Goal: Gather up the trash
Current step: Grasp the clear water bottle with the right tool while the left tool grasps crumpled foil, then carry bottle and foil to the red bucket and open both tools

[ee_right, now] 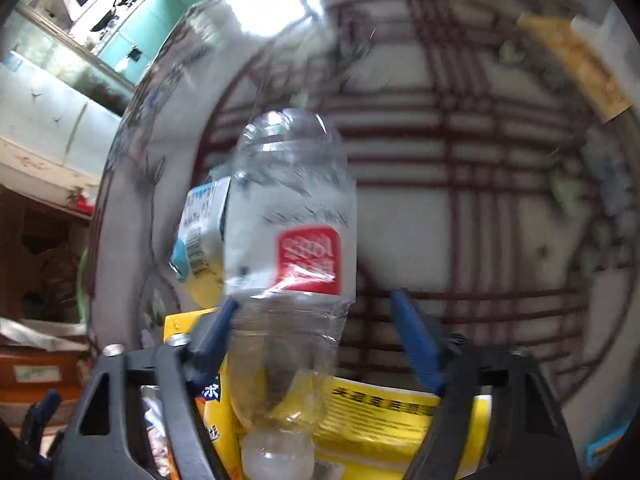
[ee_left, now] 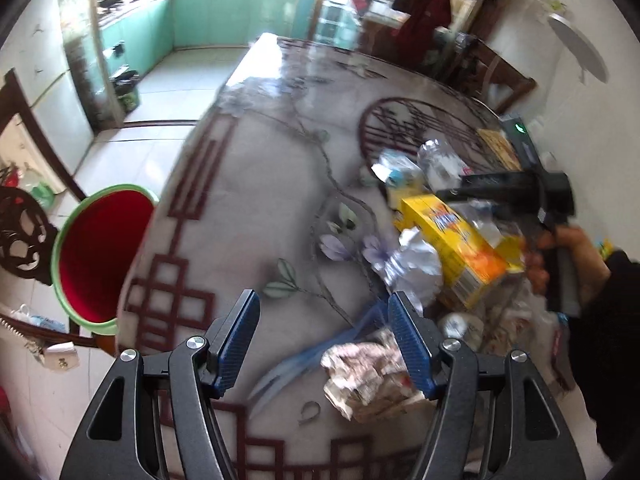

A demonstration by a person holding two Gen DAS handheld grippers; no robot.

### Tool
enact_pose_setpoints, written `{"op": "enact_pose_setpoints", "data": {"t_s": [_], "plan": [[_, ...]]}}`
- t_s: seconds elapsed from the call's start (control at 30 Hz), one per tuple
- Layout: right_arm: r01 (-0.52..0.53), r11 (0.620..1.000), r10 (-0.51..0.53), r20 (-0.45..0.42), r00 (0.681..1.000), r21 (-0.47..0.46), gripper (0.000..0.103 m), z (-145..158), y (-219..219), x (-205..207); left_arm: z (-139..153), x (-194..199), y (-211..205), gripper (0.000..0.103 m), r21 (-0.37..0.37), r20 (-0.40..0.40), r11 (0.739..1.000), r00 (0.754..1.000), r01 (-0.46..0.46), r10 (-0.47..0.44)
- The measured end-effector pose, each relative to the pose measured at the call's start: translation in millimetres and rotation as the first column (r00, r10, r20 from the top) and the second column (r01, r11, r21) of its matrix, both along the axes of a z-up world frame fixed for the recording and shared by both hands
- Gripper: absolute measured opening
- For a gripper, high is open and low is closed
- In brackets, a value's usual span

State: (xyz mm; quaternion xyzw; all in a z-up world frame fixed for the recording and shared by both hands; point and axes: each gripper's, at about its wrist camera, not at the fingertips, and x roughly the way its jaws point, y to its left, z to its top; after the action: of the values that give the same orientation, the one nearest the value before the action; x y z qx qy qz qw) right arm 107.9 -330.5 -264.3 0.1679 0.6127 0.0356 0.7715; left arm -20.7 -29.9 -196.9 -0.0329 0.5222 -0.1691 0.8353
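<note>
Grab step: right tongs (ee_right: 316,320) straddle clear bottle (ee_right: 292,216), not yet clamped; left tongs (ee_left: 324,340) apart above worktop (ee_left: 248,208); next squeeze, lift.

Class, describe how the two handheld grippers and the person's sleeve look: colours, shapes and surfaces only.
Each gripper, left gripper and right gripper, has black angular arms with silver round bolts and flat blue textured finger pads. The right one's handle is black and blocky. The sleeve is dark.

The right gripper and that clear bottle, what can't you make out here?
- Right wrist view: blur hides whether the right gripper presses the clear bottle.
- Left wrist view: the yellow box print is smeared.
- Left wrist view: the left gripper finger covers part of the crumpled wrapper.
</note>
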Motion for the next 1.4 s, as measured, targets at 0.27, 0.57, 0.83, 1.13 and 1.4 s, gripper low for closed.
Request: {"op": "enact_pose_setpoints", "data": {"t_s": [0.27, 0.57, 0.83, 1.13, 1.4], "plan": [[0.007, 1.000, -0.007, 0.177, 0.984, 0.004, 0.046, 46, -1, -23, -41, -30, -39, 0.066, -0.016, -0.148, 0.975, 0.963, 0.224, -0.223], [-0.046, 0.999, 0.050, 0.297, 0.954, -0.018, 0.046, 93, 16, -68, -71, -19, -47, 0.060, -0.099, -0.225, 0.982, 0.957, 0.164, -0.182], [-0.058, 0.998, 0.063, 0.334, 0.940, -0.026, 0.046, 117, 31, -66, -48, -8, -18, 0.047, -0.134, -0.150, 0.989, 0.986, 0.058, -0.078], [-0.088, 0.995, 0.103, 0.387, 0.917, -0.055, 0.046, 138, 65, -67, -11, 12, 25, 0.047, -0.136, -0.037, 0.990, 0.999, -0.025, 0.020], [-0.103, 0.992, 0.124, 0.390, 0.912, -0.074, 0.046, 143, 102, -64, -2, 24, 86, 0.047, -0.150, -0.011, 0.982, 0.993, -0.115, 0.115]]}}
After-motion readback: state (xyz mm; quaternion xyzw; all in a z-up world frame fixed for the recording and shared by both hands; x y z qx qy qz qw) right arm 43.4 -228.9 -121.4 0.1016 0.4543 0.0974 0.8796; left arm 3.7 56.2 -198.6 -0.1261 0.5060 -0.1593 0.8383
